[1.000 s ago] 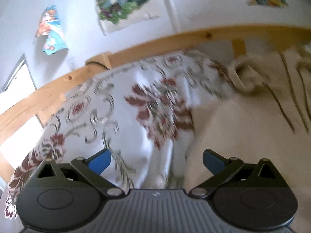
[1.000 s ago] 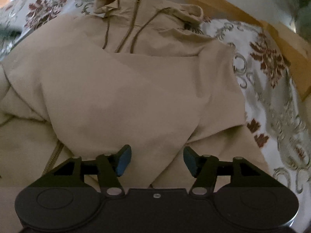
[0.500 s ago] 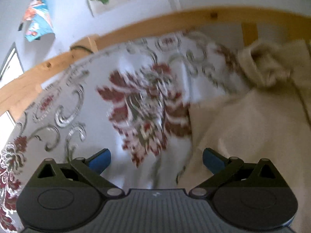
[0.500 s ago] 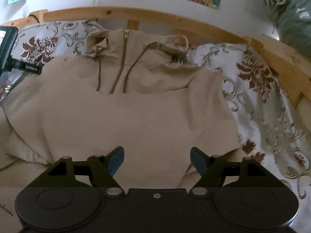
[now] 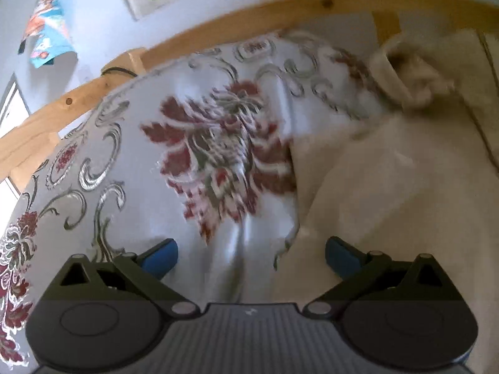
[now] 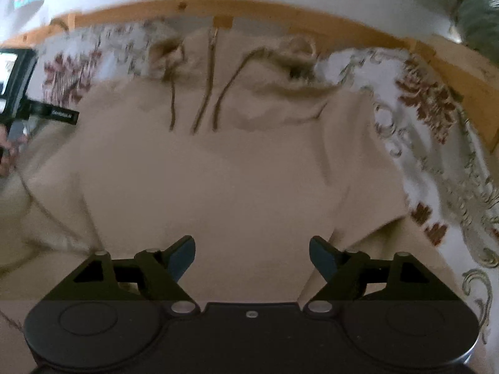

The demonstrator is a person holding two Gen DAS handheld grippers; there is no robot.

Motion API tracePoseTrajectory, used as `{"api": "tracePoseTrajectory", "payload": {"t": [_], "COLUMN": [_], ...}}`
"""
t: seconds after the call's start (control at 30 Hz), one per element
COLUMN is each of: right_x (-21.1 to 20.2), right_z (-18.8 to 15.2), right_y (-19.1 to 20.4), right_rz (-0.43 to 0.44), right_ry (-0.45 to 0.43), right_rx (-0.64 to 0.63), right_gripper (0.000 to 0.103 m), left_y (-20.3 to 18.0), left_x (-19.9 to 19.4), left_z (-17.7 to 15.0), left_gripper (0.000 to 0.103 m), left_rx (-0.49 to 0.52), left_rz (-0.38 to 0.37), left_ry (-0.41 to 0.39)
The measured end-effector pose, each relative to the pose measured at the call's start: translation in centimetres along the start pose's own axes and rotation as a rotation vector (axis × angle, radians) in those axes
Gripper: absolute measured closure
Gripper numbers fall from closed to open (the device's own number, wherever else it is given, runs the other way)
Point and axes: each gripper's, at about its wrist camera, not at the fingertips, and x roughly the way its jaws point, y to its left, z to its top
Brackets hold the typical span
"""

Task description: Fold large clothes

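Note:
A beige zip hoodie [image 6: 224,168] lies front up on the bed, hood [image 6: 290,50] and drawstrings toward the headboard, its lower part folded up over the chest. My right gripper [image 6: 252,257] is open and empty, hovering over the folded lower part. My left gripper [image 5: 251,254] is open and empty above the floral bedspread, at the hoodie's left edge [image 5: 389,187]. The left gripper also shows at the left of the right wrist view [image 6: 18,93].
A white floral bedspread [image 5: 124,168] covers the bed on both sides of the hoodie. A wooden bed rail [image 6: 280,9] runs along the far side and right. Posters hang on the wall [image 5: 46,43]. A striped bundle [image 6: 474,6] sits at far right.
My right gripper has opened wider and pulled back from the hoodie, showing more of it. My left gripper has dropped and moved left over the bedspread along the hoodie's edge.

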Motion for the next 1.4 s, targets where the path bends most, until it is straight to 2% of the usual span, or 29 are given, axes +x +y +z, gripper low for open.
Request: {"api": "tracePoseTrajectory", "payload": {"t": [0.07,0.2,0.33,0.47,0.6,0.7,0.77,0.83,0.97,1.07,1.17,1.3,1.4], "right_x": [0.8,0.5,-1.7,-4.0,-5.1,-5.1,-4.9,-4.5,-3.1,-1.6,-0.2,1.4,2.5], "right_z": [-0.6,-0.8,-0.3,0.3,0.6,0.7,0.7,0.7,1.8,3.1,4.3,5.4,6.3], "right_y": [0.3,0.2,-0.7,-1.6,-2.4,-2.6,-2.6,-2.5,-3.7,-5.5,-7.0,-7.9,-8.2], "right_rz": [-0.012,-0.015,0.0,0.005,0.016,0.001,-0.014,-0.014,0.034,0.105,0.122,0.073,0.047], "right_ry": [0.036,0.025,-0.064,-0.168,-0.232,-0.254,-0.259,-0.263,-0.255,-0.252,-0.237,-0.302,-0.327], "right_rx": [-0.019,-0.005,0.056,0.102,0.136,0.136,0.137,0.134,0.182,0.303,0.388,0.434,0.444], "right_gripper": [0.021,0.02,0.019,0.009,0.006,0.004,0.004,0.004,0.001,0.001,0.001,0.001,0.001], "left_y": [-0.3,-0.5,-0.2,0.4,0.9,1.0,0.4,-0.5,-0.8,0.3,0.6,0.8,0.6], "left_x": [-0.9,-3.3,-6.7,-10.1,-12.7,-13.5,-13.5,-13.0,-11.8,-10.2,-7.6,-5.3,-4.5], "left_z": [-0.3,-1.1,-1.6,-0.2,0.7,0.0,-0.9,-1.0,-1.3,-1.8,-1.2,-1.7,-1.7], "left_gripper": [0.001,0.001,0.001,0.001,0.001,0.001,0.001,0.001,0.001,0.001,0.001,0.001,0.001], "left_rx": [0.019,0.037,0.032,0.012,-0.048,-0.123,-0.149,-0.126,-0.128,-0.245,-0.342,-0.409,-0.395], "left_rz": [0.001,0.012,-0.016,-0.061,-0.101,-0.172,-0.239,-0.294,-0.336,-0.478,-0.555,-0.559,-0.566], "left_ry": [-0.022,-0.054,-0.045,-0.065,-0.023,0.037,0.046,0.042,-0.033,-0.104,-0.06,-0.039,-0.03]}}
